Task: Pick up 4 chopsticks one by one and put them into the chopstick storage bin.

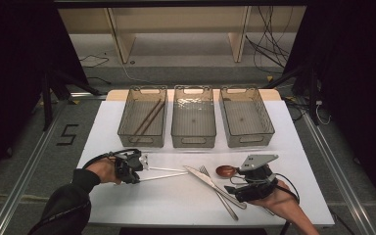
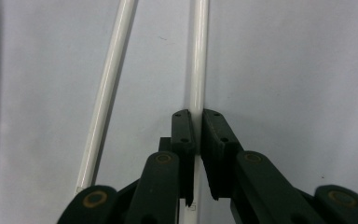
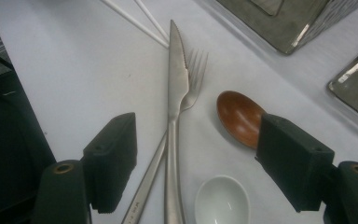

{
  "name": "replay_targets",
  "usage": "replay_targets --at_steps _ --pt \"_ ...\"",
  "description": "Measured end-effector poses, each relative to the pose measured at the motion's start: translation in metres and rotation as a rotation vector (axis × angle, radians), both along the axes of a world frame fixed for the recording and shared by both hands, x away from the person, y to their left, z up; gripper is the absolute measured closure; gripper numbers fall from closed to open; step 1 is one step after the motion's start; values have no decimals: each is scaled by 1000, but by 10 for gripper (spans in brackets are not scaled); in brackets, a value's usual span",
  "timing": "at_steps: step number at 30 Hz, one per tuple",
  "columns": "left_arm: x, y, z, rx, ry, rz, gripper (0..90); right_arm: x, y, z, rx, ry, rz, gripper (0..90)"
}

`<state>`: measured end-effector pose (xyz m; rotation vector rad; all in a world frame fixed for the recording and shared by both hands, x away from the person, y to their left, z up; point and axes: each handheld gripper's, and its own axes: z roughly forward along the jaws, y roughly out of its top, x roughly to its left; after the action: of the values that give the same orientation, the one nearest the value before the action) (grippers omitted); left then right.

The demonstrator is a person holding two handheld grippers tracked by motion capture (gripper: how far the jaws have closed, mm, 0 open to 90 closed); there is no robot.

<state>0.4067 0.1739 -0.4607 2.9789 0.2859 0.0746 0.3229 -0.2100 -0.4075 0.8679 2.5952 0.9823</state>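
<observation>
Two white chopsticks lie on the white table (image 1: 176, 205) at the front left. My left gripper (image 1: 136, 166) (image 2: 197, 119) is shut on one white chopstick (image 2: 198, 65), its pads pressing both sides of the rod. The other white chopstick (image 2: 108, 84) lies free beside it at a slight angle. My right gripper (image 1: 247, 188) (image 3: 200, 156) stands open at the front right, with nothing between its fingers. Below and ahead of it lie a steel knife (image 3: 176, 88) crossed over a fork (image 3: 195, 74), a brown wooden spoon (image 3: 237, 116) and a white spoon (image 3: 222, 200).
Three clear bins stand in a row at the back of the table: the left bin (image 1: 125, 128) holds brown chopsticks (image 1: 149, 117), while the middle bin (image 1: 193, 140) and right bin (image 1: 269, 128) look empty. The table's front edge runs close to both hands.
</observation>
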Motion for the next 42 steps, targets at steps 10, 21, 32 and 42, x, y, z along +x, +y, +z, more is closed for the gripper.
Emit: replay_targets --at_steps 10,21,32,42 --pt "-1 1 0 -13 -5 0 833 0 0 0 -2 2 0 299" --pt "-2 6 5 -34 16 2 835 0 0 0 -4 0 0 301" --pt "-1 21 13 -37 38 45 834 0 0 0 -4 0 0 301" --pt "2 19 26 -186 7 132 834 0 0 0 -5 -2 -1 301"
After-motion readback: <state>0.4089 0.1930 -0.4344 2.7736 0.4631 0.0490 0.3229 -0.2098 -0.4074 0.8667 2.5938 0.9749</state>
